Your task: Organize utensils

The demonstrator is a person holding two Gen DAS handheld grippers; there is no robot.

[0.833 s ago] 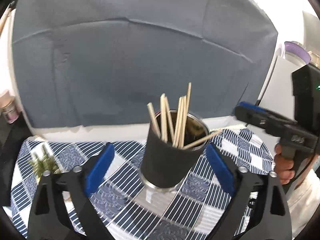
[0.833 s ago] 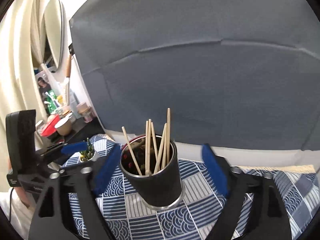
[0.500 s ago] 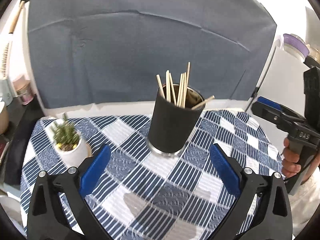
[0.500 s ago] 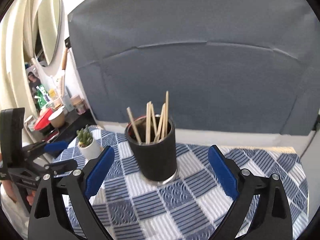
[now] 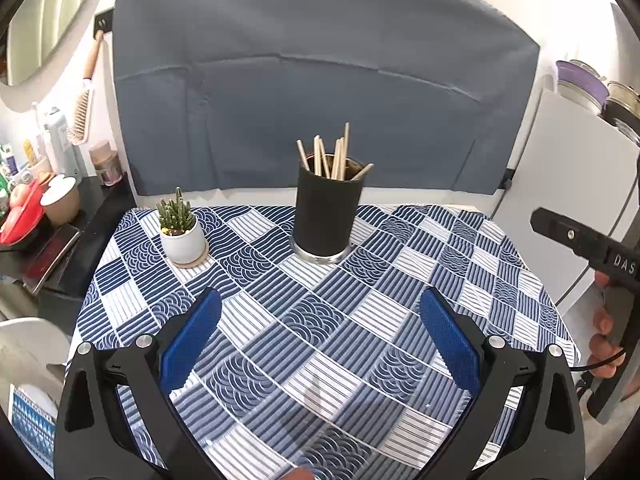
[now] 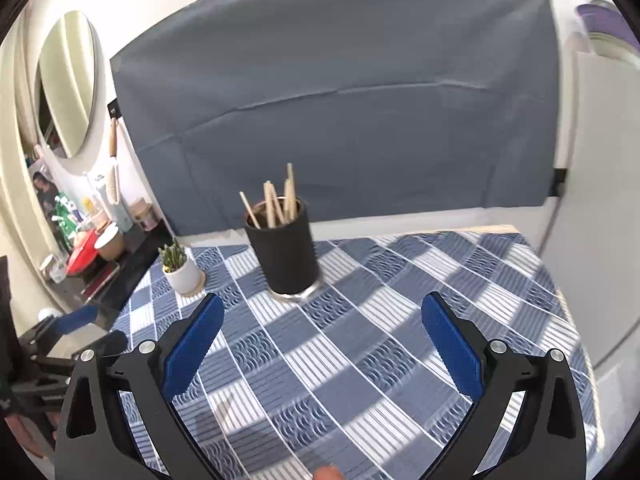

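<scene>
1. Wooden chopsticks (image 5: 335,156) standing bunched in the black holder (image 5: 325,209), just above frame centre in the left wrist view, leaning at mixed angles.
2. Sitting on the blue patterned tablecloth (image 5: 360,320), right of the small potted cactus (image 5: 180,227).
3. Hovering low in frame, well apart from the holder: left gripper (image 5: 320,334) spread wide and carrying nothing; right gripper (image 6: 320,332) likewise spread and carrying nothing.
4. Showing no loose utensils anywhere on the cloth.
5. Judging the task as essentially finished, with perhaps only straightening the one splayed stick remaining.
</scene>
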